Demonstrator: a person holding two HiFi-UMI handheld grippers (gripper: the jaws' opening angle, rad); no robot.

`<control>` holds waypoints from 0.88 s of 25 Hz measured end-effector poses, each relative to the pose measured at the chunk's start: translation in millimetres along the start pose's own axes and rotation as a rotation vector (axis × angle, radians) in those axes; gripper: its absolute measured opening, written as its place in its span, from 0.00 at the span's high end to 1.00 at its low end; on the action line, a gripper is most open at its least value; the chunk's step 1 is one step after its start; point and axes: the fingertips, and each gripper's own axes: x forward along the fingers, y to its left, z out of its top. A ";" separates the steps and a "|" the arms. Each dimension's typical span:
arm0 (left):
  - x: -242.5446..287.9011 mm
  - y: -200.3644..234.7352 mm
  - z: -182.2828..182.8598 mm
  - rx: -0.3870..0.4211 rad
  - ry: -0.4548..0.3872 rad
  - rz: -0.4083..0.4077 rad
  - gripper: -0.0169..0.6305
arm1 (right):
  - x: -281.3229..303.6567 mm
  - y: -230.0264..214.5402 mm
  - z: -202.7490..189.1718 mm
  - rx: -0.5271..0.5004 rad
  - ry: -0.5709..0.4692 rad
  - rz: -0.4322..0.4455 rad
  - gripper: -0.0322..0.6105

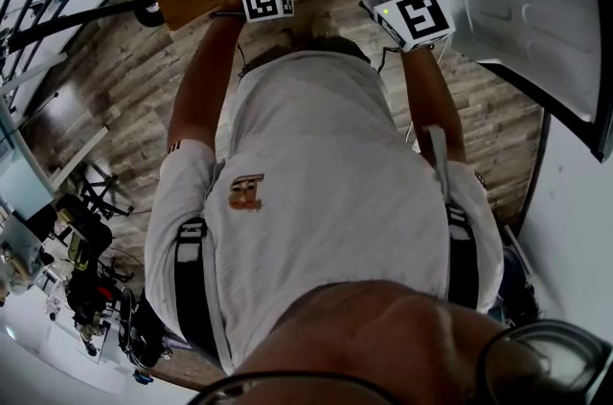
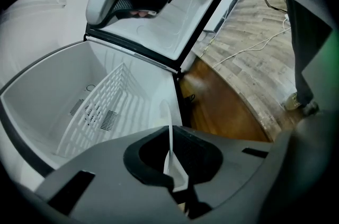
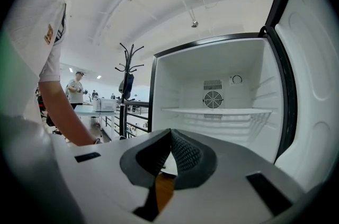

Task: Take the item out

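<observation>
left gripper (image 2: 171, 172) has its fingers clenched on the edge of a thin white item (image 2: 170, 135) right at the mouth of the open fridge (image 2: 39, 93), right gripper (image 3: 170, 138) is pinched shut on nothing, and imo that skinny edge grip could let it twist loose or snag the wire shelf (image 2: 108, 104) behind
</observation>
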 end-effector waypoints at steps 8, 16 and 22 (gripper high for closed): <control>-36.8 27.0 14.4 0.057 -0.110 0.043 0.93 | 6.8 12.3 12.2 -0.001 -0.019 -0.023 0.90; -72.6 52.0 32.5 0.098 -0.183 0.061 0.93 | 0.7 14.0 26.4 0.000 -0.050 -0.057 0.90; -91.6 60.5 44.2 0.137 -0.229 0.068 0.93 | -4.8 14.6 34.0 0.003 -0.108 -0.073 0.90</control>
